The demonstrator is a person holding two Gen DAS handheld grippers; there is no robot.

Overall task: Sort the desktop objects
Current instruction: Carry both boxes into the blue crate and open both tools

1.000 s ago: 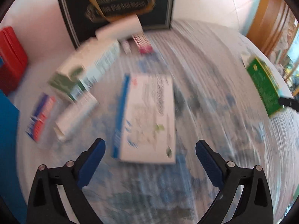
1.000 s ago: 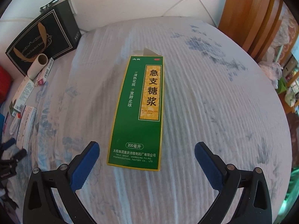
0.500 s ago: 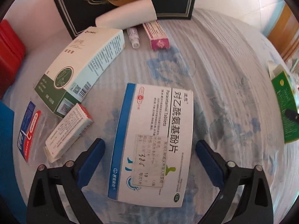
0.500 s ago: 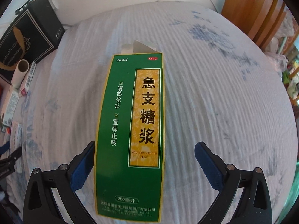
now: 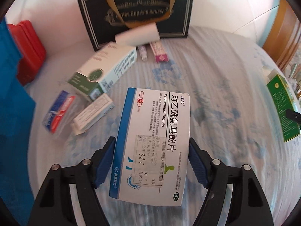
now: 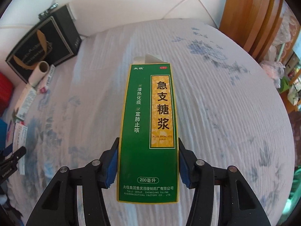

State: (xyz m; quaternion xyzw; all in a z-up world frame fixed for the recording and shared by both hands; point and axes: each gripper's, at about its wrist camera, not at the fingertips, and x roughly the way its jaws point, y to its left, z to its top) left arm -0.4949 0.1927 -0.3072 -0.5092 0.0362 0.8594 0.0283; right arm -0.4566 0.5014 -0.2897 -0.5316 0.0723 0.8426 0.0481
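Sorting looks barely begun. Left wrist view: the left hand-held gripper (image 5: 151, 164) tilts steeply down, jaws closing onto the white-and-blue paracetamol box (image 5: 153, 141), pads against its long sides, over the quilted bed cover (image 5: 225, 98). A green-and-white box (image 5: 102, 71), small white carton (image 5: 93, 115), blue-red sachet (image 5: 58, 111), paper roll (image 5: 137, 34) and two tubes lie scattered beside a black gift bag (image 5: 137, 17).

Right wrist view: the right hand-held gripper (image 6: 147, 164), also angled steeply down, closes on the green syrup box (image 6: 148, 131), pads touching both sides.
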